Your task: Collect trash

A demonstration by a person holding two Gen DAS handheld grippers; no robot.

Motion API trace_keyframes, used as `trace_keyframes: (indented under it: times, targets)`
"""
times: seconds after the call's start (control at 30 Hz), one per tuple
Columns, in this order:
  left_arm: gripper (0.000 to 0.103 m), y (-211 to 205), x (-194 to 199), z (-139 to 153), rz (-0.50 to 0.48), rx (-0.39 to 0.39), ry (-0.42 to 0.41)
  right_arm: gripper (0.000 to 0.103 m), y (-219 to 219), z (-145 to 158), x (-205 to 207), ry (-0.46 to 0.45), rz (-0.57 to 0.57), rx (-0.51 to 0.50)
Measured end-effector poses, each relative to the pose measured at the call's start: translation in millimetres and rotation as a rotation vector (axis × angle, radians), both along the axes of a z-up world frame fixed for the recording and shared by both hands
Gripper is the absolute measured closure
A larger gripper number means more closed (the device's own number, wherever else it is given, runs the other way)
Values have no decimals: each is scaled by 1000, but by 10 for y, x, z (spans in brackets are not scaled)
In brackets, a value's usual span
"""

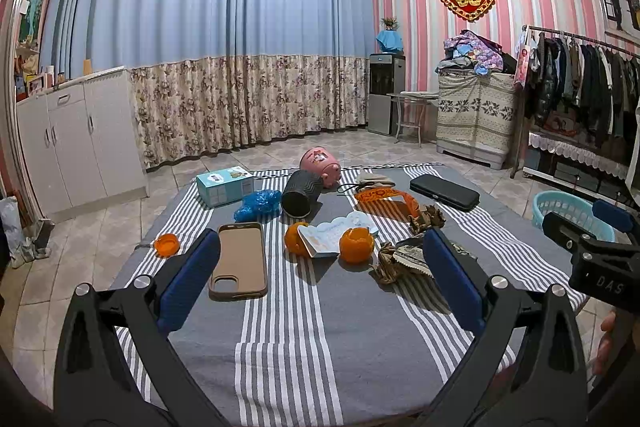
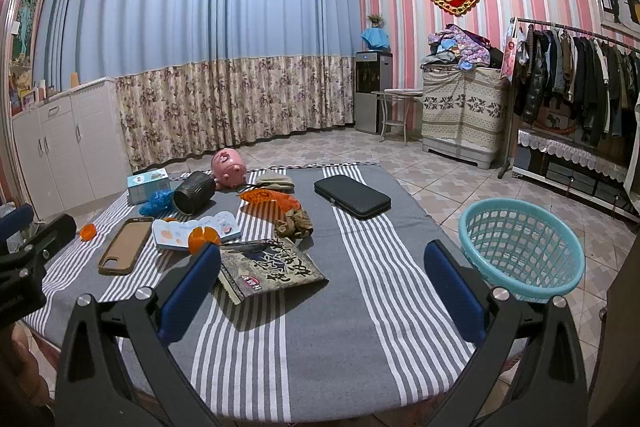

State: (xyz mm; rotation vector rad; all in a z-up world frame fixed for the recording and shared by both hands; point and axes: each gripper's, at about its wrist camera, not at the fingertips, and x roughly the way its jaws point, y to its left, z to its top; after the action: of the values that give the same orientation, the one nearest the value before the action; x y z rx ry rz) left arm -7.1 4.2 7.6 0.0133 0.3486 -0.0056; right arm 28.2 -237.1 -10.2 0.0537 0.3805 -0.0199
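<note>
Striped cloth (image 1: 320, 327) covers the table in the left wrist view, and the left gripper (image 1: 320, 279) hangs above its near edge with both blue pads wide apart and nothing between them. Ahead of it lie a brown phone case (image 1: 239, 261), two hollow orange peel cups (image 1: 356, 245) on either side of a small illustrated card (image 1: 336, 233), a loose bit of peel (image 1: 167, 244) at the left edge, and a crumpled snack packet (image 1: 404, 259) just beside the right pad. Farther back a dark ribbed cup (image 1: 301, 193) lies on its side with its mouth toward the camera; what it holds cannot be made out. Next to it sit a crumpled blue plastic bag (image 1: 258, 205), a light blue box (image 1: 225, 185), a pink piggy bank (image 1: 321, 167) tipped over, an orange wrapper (image 1: 386, 199) and a closed black case (image 1: 444, 191). Part of a turquoise basket (image 1: 560, 211) shows at the right edge, mostly behind the other tool.

From the right wrist view, the right gripper (image 2: 320, 283) is likewise spread wide, holding nothing, with the snack packet (image 2: 272, 265) lying flat just past its left pad. The turquoise basket (image 2: 520, 247) stands on the tiled floor just off the table's right side, tilted toward the camera; only its lattice walls and bottom are visible inside
</note>
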Motion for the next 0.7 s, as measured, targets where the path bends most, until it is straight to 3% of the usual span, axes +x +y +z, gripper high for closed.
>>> trace_keyframes:
  times: [0.7]
  targets:
    - [5, -12, -3, -3, 0, 3, -1, 4, 1, 5, -3, -1, 1, -4]
